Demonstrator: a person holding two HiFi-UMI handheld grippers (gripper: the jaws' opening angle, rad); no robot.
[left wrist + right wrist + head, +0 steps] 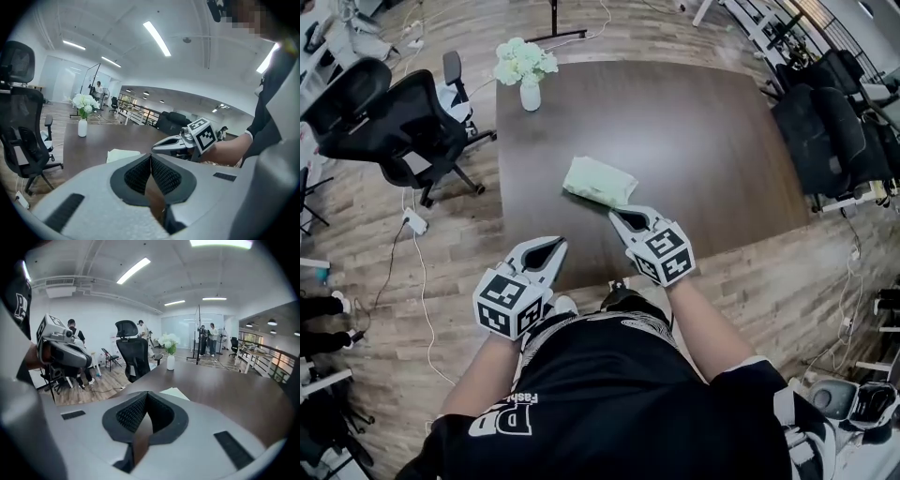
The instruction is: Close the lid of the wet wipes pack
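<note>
Holding both units over the near edge of the tabletop [675,141], I read the right hand-held gripper [617,216] as fully closed with nothing between its jaws, and the left hand-held gripper [557,244] as likewise closed and empty. The wet wipes pack [600,182] lies flat just ahead of the right tips, and ahead and to the right of the left tips, touching neither. I cannot tell whether its lid is latched. Risk: the pack looks soft and is unrestrained, so a slanted push from closed tips would likely slide it across the tabletop instead of seating the lid.
</note>
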